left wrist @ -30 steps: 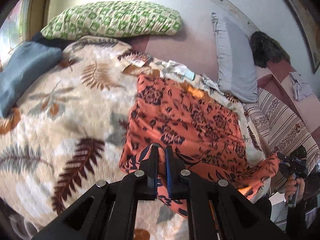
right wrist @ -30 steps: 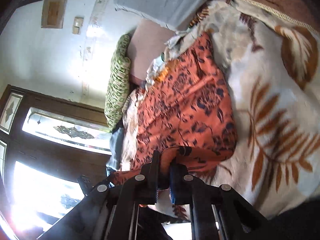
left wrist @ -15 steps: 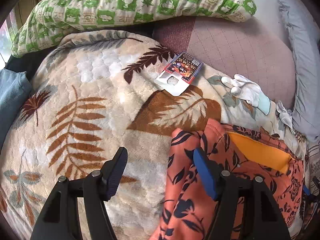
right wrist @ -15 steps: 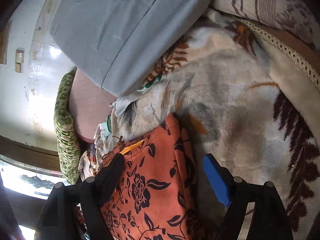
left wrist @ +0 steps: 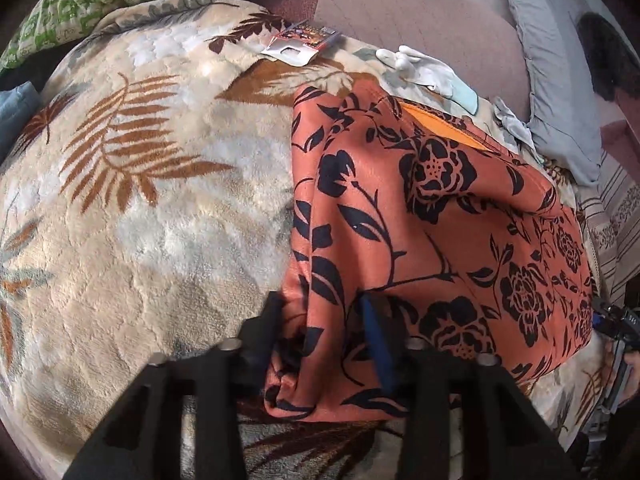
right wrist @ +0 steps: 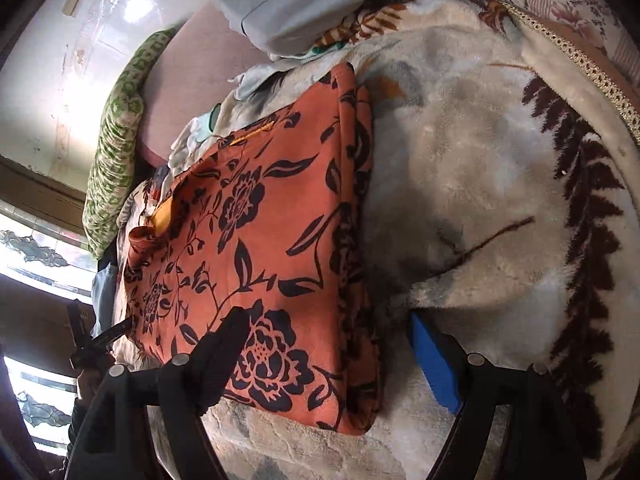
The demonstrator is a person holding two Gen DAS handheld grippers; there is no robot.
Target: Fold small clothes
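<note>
Your left gripper [left wrist: 320, 316] sits low in the centre of its frame with a bunched fold of the orange floral garment [left wrist: 432, 220] between its 2 fingers. Its jaws have just been closing on that fold, and the cloth looks pinched between the pads. The garment lies folded on the leaf-print blanket [left wrist: 160, 200], filling the right half of the left wrist view. A small printed card [left wrist: 300, 42] and a pale glove [left wrist: 424, 72] lie on the blanket near the top of the frame, beyond the garment.

Your right gripper [right wrist: 328, 344] stands wide and released. Its dark finger [right wrist: 224, 344] is over the garment's near corner, its blue finger [right wrist: 432, 364] over bare blanket at lower right.
</note>
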